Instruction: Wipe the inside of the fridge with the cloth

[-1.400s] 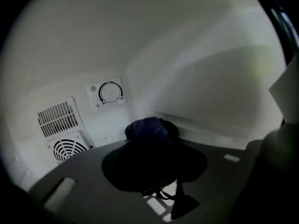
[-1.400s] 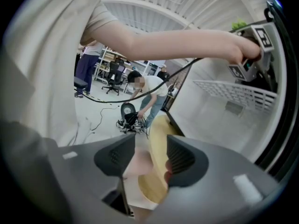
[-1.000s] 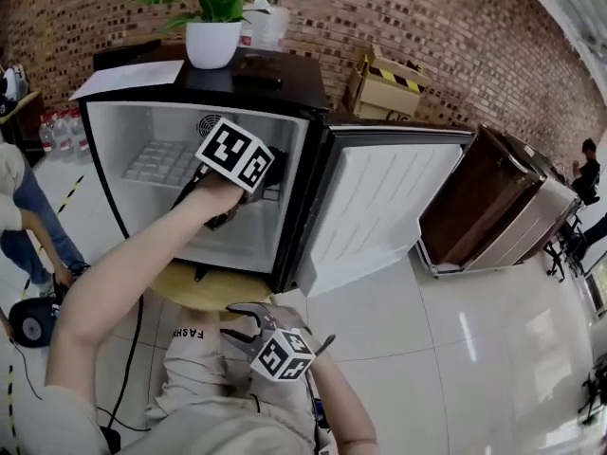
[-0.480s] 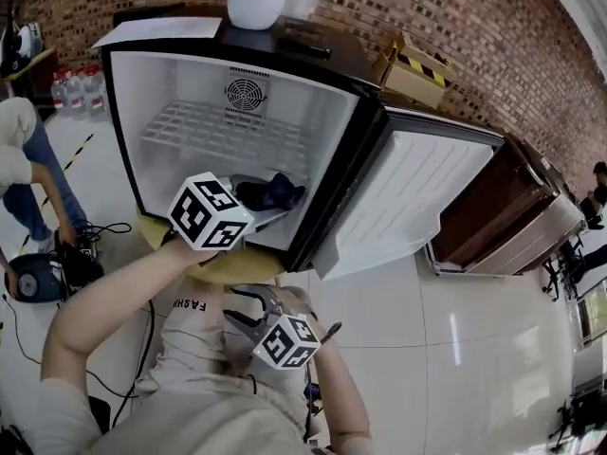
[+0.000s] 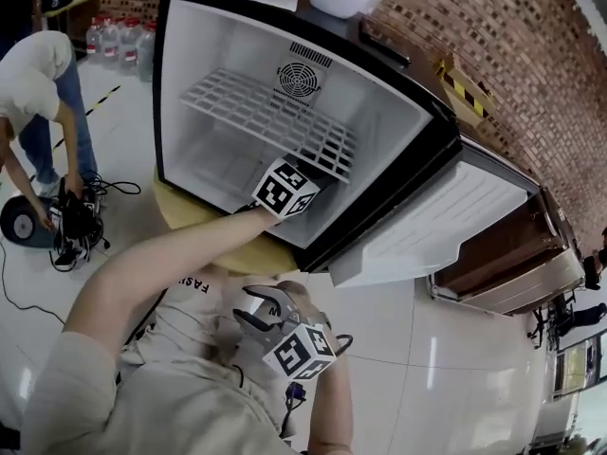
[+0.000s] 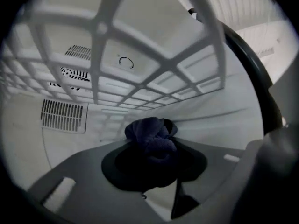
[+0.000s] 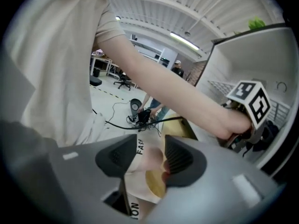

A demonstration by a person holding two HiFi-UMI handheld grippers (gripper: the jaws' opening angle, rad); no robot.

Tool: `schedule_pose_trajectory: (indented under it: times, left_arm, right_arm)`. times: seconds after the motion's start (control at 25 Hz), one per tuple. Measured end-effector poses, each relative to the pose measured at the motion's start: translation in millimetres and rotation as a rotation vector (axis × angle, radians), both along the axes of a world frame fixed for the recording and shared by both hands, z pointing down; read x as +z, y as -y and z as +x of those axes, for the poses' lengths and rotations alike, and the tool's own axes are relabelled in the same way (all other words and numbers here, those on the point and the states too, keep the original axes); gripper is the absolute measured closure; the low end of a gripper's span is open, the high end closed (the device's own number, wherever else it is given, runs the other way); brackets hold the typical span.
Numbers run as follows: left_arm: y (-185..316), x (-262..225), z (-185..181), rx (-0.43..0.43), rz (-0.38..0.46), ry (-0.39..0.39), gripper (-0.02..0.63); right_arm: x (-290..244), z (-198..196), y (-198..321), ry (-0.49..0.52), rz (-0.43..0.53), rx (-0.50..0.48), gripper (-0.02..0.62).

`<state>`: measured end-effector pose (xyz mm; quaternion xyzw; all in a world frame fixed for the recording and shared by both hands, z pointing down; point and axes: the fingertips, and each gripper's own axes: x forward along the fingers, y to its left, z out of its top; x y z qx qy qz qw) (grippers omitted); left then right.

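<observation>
Since earlier frame: right gripper (image 7: 150, 158) unmoved over lap, jaws apart, nothing between them. Left gripper (image 6: 154, 160) down from shelf height to low right front of fridge (image 5: 163, 83), jaws clamped on bunched dark cloth (image 6: 150, 135). Step, as I read it: wiping under way, lower compartment. Next: press cloth on floor or right wall, sweep toward back. Wire shelf (image 6: 100, 29) close overhead, right wall just beside. Open room leftward, back to vent (image 6: 63, 115).
</observation>
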<state>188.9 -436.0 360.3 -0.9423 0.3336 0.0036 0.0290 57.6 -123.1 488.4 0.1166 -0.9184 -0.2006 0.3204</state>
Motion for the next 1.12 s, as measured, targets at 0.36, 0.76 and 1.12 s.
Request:
schedule_pose_trajectory:
  times: [0.36,0.76,1.12]
  left_arm:
    - [28.5,-22.9,-0.2,0.034,0.023,-0.071,0.457]
    - [-119.3,-16.2,-11.9,0.354,0.129,-0.006,0.461]
    - [-46.9,14.9,-17.1,0.134,-0.025,0.061,0.456]
  right_arm:
    - [-2.6,16.1,5.8,0.000,-0.033,0.011,0.410]
    - [9.2,20.5,8.8,-0.023,-0.063,0.016,0.410]
    - [8.4,20.7,6.0,-0.031,-0.062,0.016,0.410]
